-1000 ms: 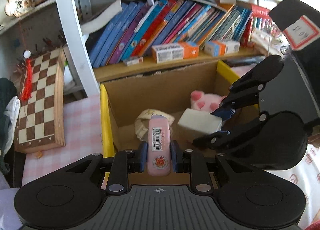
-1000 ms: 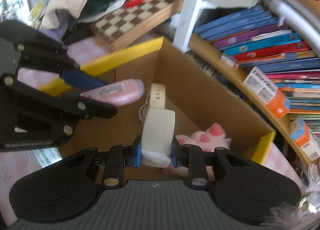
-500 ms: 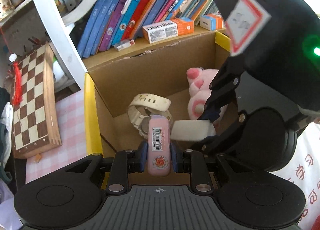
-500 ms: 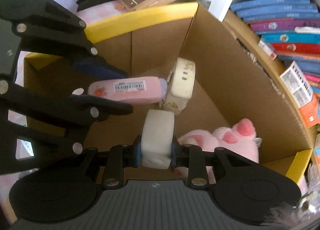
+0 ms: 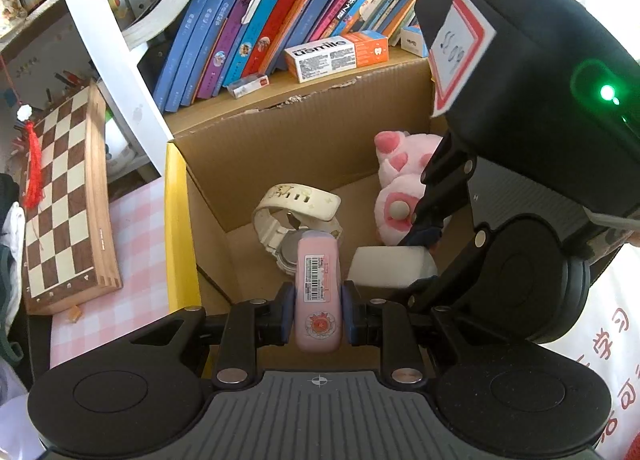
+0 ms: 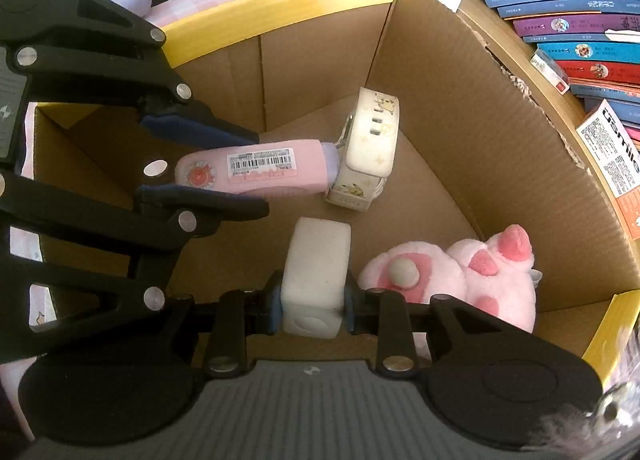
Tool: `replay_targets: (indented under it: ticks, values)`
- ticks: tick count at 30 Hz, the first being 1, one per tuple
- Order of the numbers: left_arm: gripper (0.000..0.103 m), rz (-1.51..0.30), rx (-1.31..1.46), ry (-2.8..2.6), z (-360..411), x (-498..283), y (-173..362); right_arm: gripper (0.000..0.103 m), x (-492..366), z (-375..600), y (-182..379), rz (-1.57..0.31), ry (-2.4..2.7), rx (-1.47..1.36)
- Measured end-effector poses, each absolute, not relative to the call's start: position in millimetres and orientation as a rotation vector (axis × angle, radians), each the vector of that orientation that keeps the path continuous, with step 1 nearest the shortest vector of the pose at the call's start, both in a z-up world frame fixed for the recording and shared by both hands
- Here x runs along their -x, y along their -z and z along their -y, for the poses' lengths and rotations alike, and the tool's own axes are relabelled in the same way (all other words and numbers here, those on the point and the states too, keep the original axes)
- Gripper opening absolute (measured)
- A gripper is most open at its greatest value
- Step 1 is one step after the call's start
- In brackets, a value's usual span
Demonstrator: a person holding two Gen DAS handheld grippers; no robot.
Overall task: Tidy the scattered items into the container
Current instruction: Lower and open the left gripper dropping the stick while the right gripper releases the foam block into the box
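Cardboard box (image 6: 460,108) holds both claws: left claw (image 5: 318,300) grips pink tube (image 5: 318,292), right claw (image 6: 312,300) grips white block (image 6: 316,272).

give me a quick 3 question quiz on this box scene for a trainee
1. True or false: the left tongs grip a pink plastic tube with a barcode label.
2. What do the right tongs hold? A) white foam block B) pink plush toy C) cream wristwatch
3. Fill in: the tip of the pink tube sits against the ____ on the floor of the yellow-rimmed cardboard box.

Key
1. True.
2. A, the white foam block; the pink plush toy lies loose beside it.
3. Cream wristwatch.
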State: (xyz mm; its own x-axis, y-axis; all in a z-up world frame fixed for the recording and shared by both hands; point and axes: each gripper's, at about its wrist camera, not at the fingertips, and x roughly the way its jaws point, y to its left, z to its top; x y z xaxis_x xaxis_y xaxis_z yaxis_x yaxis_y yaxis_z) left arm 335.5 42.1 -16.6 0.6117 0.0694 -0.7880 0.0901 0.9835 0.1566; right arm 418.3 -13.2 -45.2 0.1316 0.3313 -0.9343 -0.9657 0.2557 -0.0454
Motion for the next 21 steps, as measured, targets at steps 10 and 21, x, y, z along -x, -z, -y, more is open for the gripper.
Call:
replay_targets:
  ticks: [10, 21]
  values:
    - [0.044, -0.845, -0.135, -0.019, -50.4, -320.7, -0.3, 0.052, -420.1, 27.3, 26.1, -0.990, -1.114, 0.721]
    - [0.079, -0.724, -0.111, -0.060, -50.4, -291.6, -25.6, 0.078, -402.9, 52.7, -11.4, -0.834, -1.022, 0.662]
